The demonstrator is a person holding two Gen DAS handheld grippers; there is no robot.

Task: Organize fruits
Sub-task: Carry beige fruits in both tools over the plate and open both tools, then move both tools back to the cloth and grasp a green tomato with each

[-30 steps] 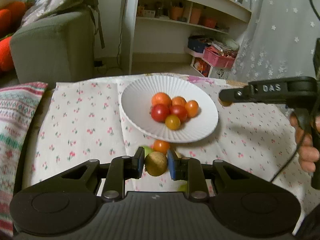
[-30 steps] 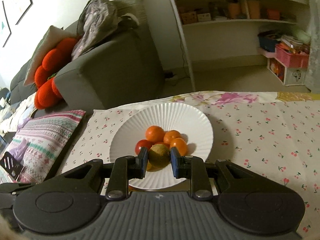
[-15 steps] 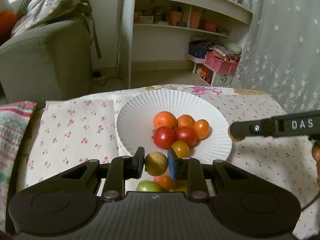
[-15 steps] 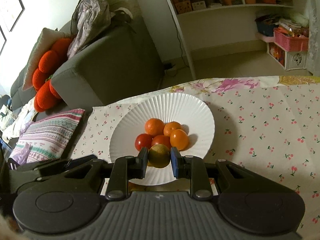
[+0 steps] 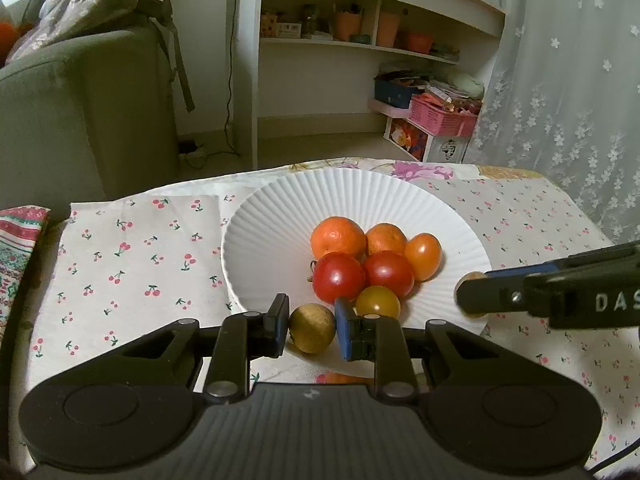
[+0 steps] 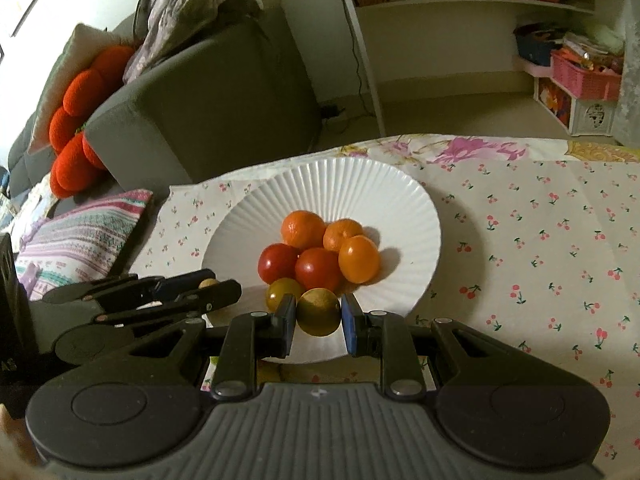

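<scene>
A white ribbed plate [image 5: 280, 216] [image 6: 384, 192] holds several fruits: two oranges [image 5: 338, 238], red tomatoes [image 5: 339, 280], an orange tomato [image 5: 423, 257] and a yellow one [image 5: 377, 301]. My left gripper [image 5: 312, 327] is shut on a brown-gold round fruit [image 5: 312, 328] over the plate's near rim. My right gripper [image 6: 318, 314] is shut on a yellow-green round fruit [image 6: 318, 312] over the plate's near edge, and shows at the right of the left wrist view [image 5: 472, 300]. The left gripper shows in the right wrist view [image 6: 208, 284].
The table carries a cherry-print cloth [image 5: 132, 264] [image 6: 540, 240]. An orange fruit [image 5: 344, 378] lies on the cloth under the left gripper. A grey sofa [image 6: 208, 104], striped cushion [image 6: 80, 236] and white shelf [image 5: 360, 40] stand beyond the table.
Both grippers have moved forward with their fruits, to the plate's near rim. The loose green and orange fruits on the cloth slipped under the left gripper.
</scene>
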